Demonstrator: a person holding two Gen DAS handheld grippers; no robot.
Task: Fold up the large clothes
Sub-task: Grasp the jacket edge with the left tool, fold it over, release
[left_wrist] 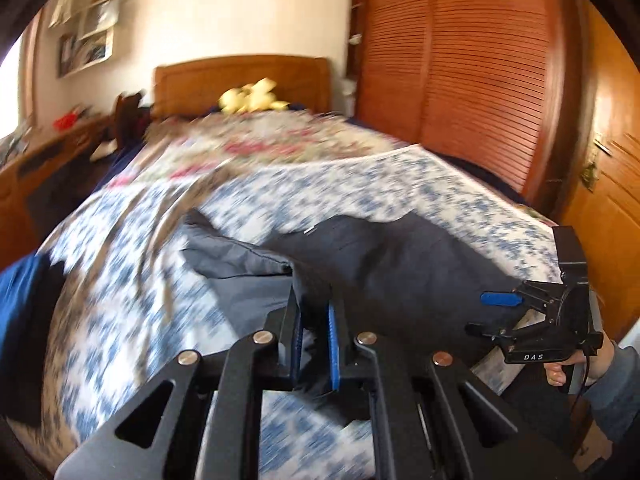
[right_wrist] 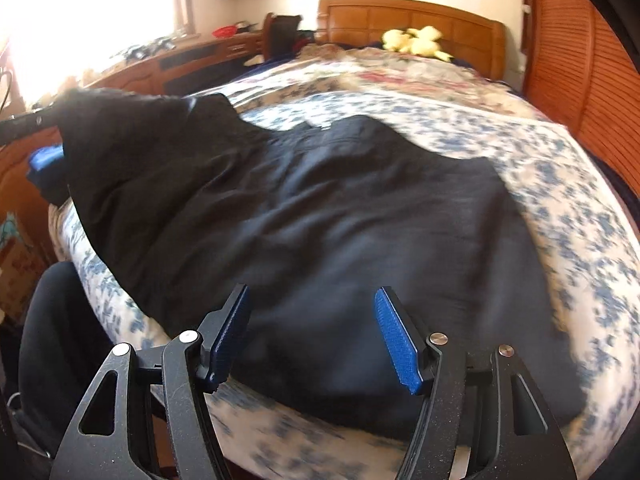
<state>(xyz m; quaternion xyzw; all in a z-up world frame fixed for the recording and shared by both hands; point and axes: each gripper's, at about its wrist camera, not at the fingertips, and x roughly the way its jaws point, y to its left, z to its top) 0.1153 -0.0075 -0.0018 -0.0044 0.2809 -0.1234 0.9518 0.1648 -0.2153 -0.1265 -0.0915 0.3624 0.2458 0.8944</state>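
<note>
The bed (right_wrist: 540, 184) fills both views, its cover a soft white cloth with a blue flower print, and runs away from both grippers toward a wooden headboard (left_wrist: 240, 80) with a yellow plush (right_wrist: 416, 42) against it. At the right gripper's far right stands a slatted wooden wardrobe (left_wrist: 460, 80).

The garment (right_wrist: 320, 208), large, dark and matte, with soft shallow creases, lies spread on the near part of the bed, directly ahead of both grippers. In the right wrist view its long axis seems to run from the right gripper's near right up to its far left, where one end is lifted off the cover. A small pale tag or fastener (right_wrist: 324, 126) shows at its far edge.

The left gripper (left_wrist: 314, 344) is clamped on the garment: dark cloth is bunched between its blue ribbed pads, which stand close together. It holds the raised end.

The right gripper (right_wrist: 312, 336) hangs just above the near edge, jaws wide apart, nothing between them. Being nearer that free edge, it is probably the one to take hold there, so both ends can be brought over together.
</note>
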